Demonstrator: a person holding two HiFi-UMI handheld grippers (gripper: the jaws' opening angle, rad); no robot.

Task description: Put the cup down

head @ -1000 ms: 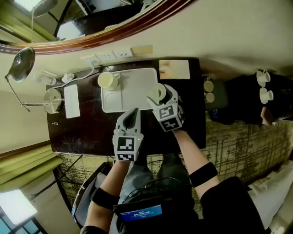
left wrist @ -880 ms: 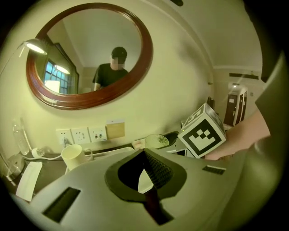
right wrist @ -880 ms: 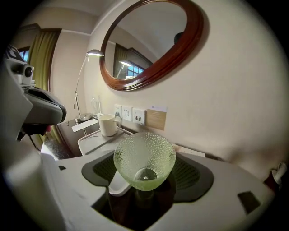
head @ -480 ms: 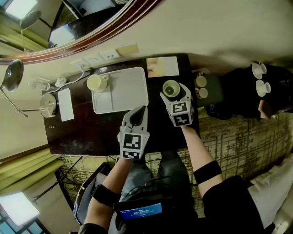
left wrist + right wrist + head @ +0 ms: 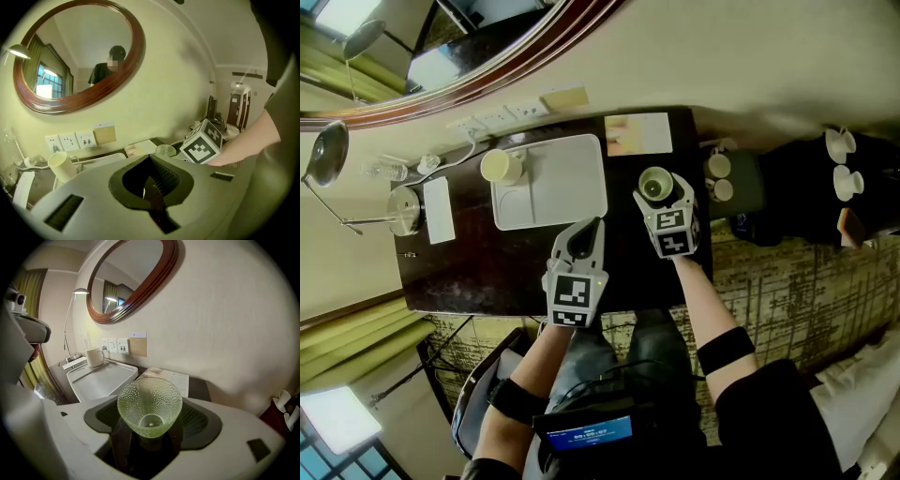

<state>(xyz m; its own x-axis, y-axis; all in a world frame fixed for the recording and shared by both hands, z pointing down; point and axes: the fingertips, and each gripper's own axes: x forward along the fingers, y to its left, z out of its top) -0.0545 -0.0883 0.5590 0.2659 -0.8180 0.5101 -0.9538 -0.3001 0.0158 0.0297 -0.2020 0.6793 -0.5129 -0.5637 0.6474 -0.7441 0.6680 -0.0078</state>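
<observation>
The putting down is not finished. The cup [image 5: 150,405], a green dimpled glass one, stands upright between the jaws of the right gripper [image 5: 148,439]. In the head view it hangs over a bare stretch of the dark table [image 5: 487,267] at the gripper's front end. Neither view shows whether its base touches the wood, so it may be just above the surface or resting on it. Judging from this, the carry looks close to done. What is left is to settle the base on the table if it is not down, let go, and draw the gripper back without tipping the glass.

The right gripper's jaws stand wide, because the cup itself is wide. The two dark pads flank its narrow lower part, one on each side, and appear to press on it, so the gripper reads as gripping the cup rather than free of it. The white tray [image 5: 572,183] lies off to this gripper's left, with a pale mug [image 5: 499,166] on its far corner. A light card [image 5: 637,133] lies just ahead of the cup, against the wall.

The left gripper [image 5: 151,190] has its jaws fully together with nothing between them. It is poised over the table with the tray just ahead of its tip.
</observation>
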